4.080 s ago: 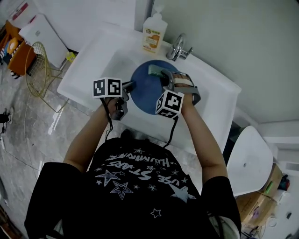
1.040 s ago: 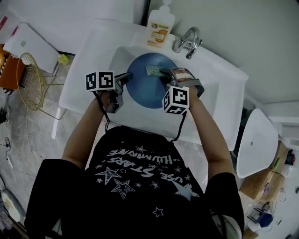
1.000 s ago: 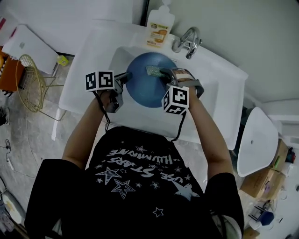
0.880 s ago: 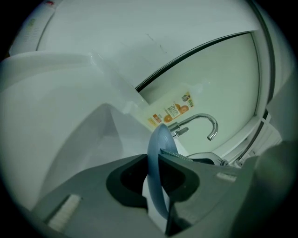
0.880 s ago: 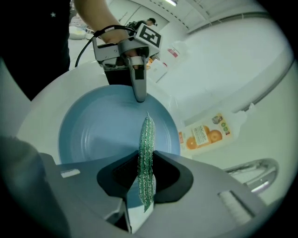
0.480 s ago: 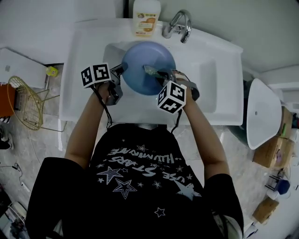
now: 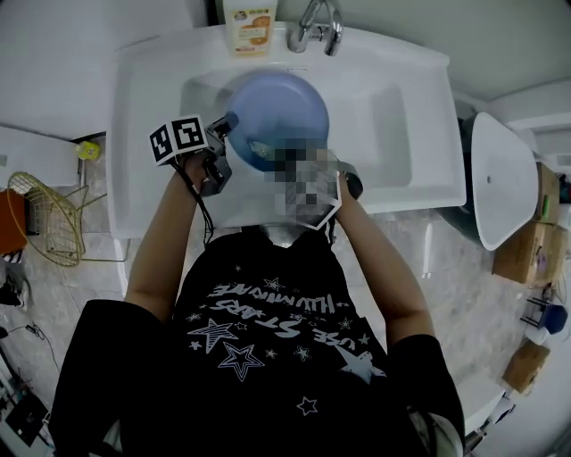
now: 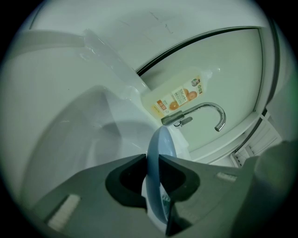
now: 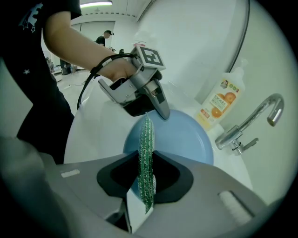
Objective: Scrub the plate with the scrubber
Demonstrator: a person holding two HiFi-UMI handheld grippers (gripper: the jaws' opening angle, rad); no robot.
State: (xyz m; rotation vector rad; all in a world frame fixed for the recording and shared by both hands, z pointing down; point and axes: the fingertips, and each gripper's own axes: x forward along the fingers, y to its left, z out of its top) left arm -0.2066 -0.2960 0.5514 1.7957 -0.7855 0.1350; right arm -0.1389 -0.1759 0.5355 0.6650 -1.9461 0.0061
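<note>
Left gripper (image 8: 151, 160): jaws clamped on the rim of the blue plate (image 8: 157, 144), which the left gripper view shows edge-on between them. Right gripper (image 9: 146, 162): jaws clamped on a green scrubber (image 9: 147, 139), held on edge in front of the plate's face. Contact between scrubber and plate cannot be confirmed. Only the right gripper view shows the scrubber; in the head view a blurred patch covers that gripper's front. The head view places the plate over the basin of the white sink (image 7: 401, 98), gripped at its left edge. On the far rim stand a soap bottle (image 7: 248, 18) and, just to its right, a chrome faucet (image 7: 317, 25).
</note>
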